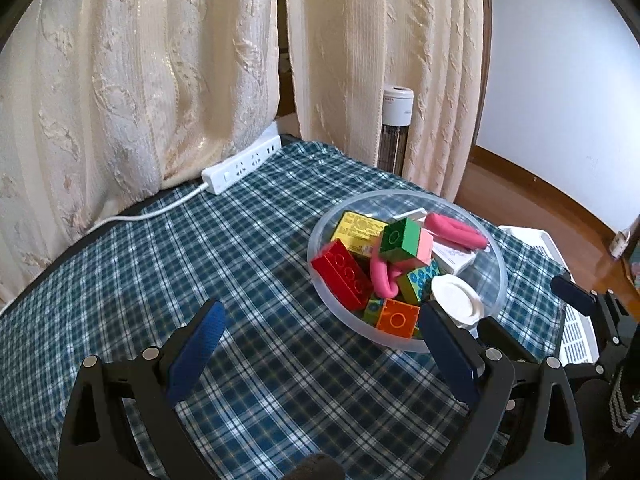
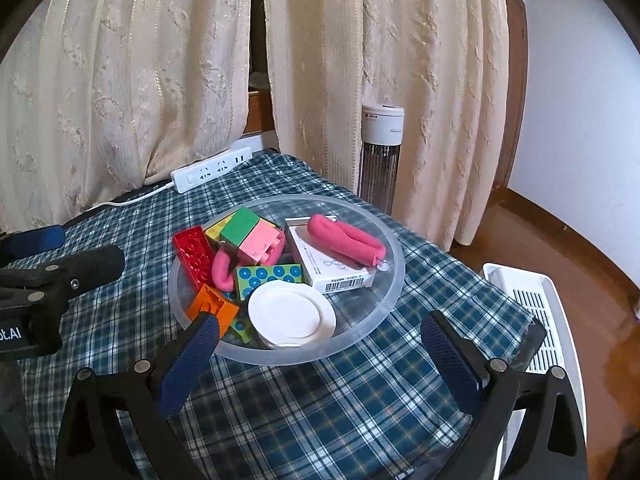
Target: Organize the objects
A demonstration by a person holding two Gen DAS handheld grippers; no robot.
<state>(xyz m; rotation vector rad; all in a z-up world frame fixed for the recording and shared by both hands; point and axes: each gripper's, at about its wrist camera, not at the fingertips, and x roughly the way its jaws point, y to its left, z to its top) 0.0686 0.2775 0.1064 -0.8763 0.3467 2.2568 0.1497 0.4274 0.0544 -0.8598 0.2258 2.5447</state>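
A translucent bowl point(image 2: 394, 280) is set on the desk, which is covered by a blue plaid cloth point(image 2: 320, 400). Toy bricks, among them a red brick point(image 2: 194, 254), a white lid point(image 2: 292, 314), a white box point(image 2: 332, 264) and a pink roll point(image 2: 346, 240) are contained in the bowl. The right hand-held gripper point(image 2: 320, 344) is spread, empty, just before the bowl's near rim. The left hand-held gripper point(image 1: 320, 328) is likewise spread and empty, the bowl at its right finger. A power strip point(image 1: 242, 166) lies by the cream curtains point(image 1: 140, 80). A white basket point(image 2: 536, 312) stands beside the desk.
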